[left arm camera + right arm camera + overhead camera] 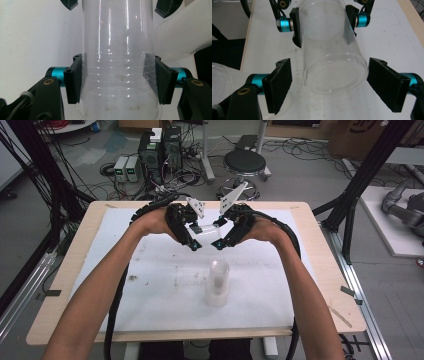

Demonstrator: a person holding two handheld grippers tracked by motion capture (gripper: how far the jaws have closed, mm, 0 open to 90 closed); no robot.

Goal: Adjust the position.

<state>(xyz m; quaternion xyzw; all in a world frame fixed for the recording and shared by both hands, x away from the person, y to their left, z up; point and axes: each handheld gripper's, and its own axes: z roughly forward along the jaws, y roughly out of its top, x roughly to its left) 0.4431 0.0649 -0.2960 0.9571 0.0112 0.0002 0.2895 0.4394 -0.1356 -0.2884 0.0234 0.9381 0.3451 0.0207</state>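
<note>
Both hands are raised over the far half of the bench (pixel 150 320), wrists turned inward so the two tools face each other.

Left hand-held gripper (pixel 117 82): jaws clamped on a clear plastic cup (pixel 117 50), pads pressing on opposite sides of the ribbed band near the rim. The wall looks slightly flattened where the pads bear on it. In the high view this gripper (pixel 194 246) sits just left of centre, with the cup (pixel 206 229) lying roughly level between the two tools.

Right hand-held gripper (pixel 329 85): jaws apart, one pad on each side of the cup's closed base end (pixel 334 75), with a gap showing on both sides, so no contact. In the high view it (pixel 217 244) stands just right of centre.

Stack of similar translucent cups (pixel 218 284): upside down on the white sheet, nearer the person and well apart from the held cup.

Handling notes (judgement):
- Thin-walled disposable cup, very light; weight is no concern.
- The wall is soft and springy and will buckle or crack under a hard squeeze. The smooth sides are likely slippery.
- Best holds are the ribbed rim band, where the left already grips, and the base ring, which is stiffer than the mid-wall.
- The right gripper should close gently on the base end and stop at first contact.
</note>
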